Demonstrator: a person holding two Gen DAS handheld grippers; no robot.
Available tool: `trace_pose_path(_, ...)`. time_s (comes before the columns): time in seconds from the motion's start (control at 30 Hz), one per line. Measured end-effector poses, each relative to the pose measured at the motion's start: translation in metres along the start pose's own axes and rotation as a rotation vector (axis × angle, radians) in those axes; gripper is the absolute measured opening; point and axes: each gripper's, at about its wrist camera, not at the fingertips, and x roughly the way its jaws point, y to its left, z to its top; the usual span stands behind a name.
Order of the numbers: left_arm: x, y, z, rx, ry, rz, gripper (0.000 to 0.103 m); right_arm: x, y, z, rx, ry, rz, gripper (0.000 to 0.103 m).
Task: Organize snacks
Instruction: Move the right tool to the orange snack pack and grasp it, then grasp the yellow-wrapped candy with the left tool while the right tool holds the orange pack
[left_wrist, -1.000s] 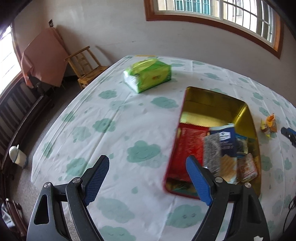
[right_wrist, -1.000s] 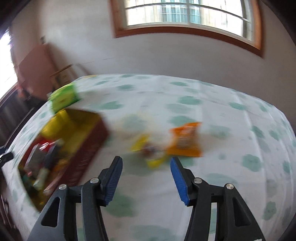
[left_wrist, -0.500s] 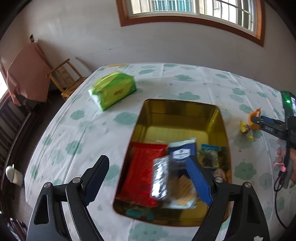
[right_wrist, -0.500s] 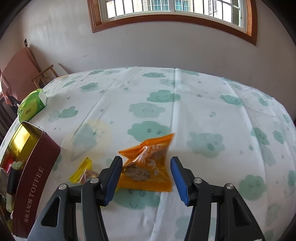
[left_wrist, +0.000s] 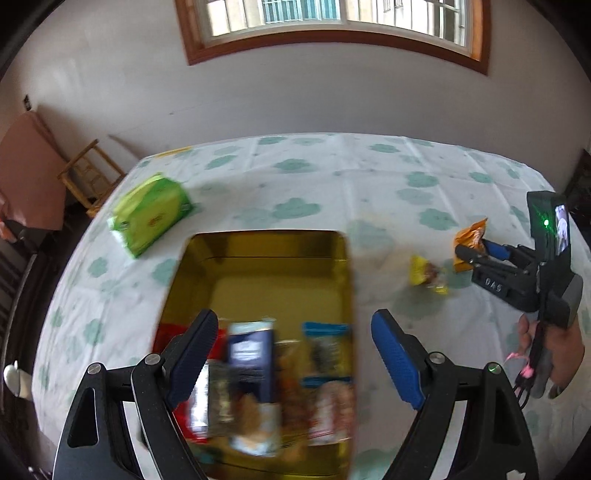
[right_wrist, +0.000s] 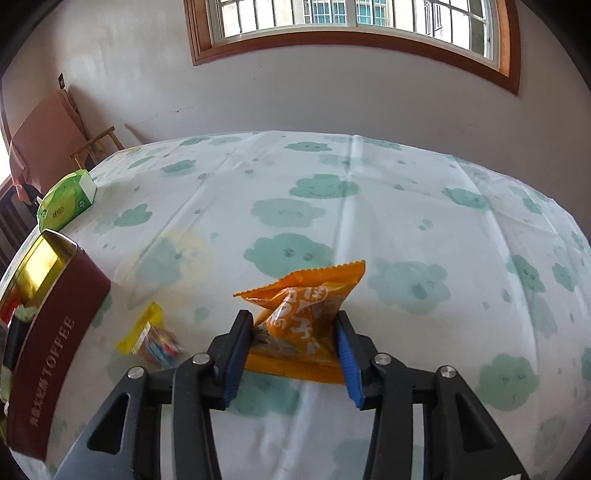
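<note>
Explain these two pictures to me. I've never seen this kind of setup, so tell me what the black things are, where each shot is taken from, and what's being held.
There is no robot here. A person holds a black two-fingered tool in each hand, and a wide-angle camera on each tool looks forward along its blue-padded fingers.

One picture comes from the left tool, which is open and holds nothing, over a gold-lined toffee tin that has snack packs in it. The other comes from the right tool, squeezed shut on an orange snack packet.

On the cloud-print tablecloth also lie a small yellow candy packet and a green tissue pack.
</note>
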Motion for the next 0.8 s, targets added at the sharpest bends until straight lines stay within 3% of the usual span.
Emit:
trace_pose_path(0.33, 0.031, -0.073, 0.019, -0.026, 0.064, -0.162, 0.083, -0.04, -0.066, -0.038, 0.096, -0.009, -0.106, 0.044)
trace_pose_path(0.63, 0.065, -0.097, 0.026, -0.066, 0.136, -0.129, 0.077, -0.063, -0.113, -0.06, 0.174, -0.01, -0.175, 0.044)
trace_pose_path(0.8, 0.077, -0.101, 0.029, -0.085, 0.168, -0.119, 0.074, -0.063, -0.12, -0.061, 0.196, -0.009, -0.165, 0.044)
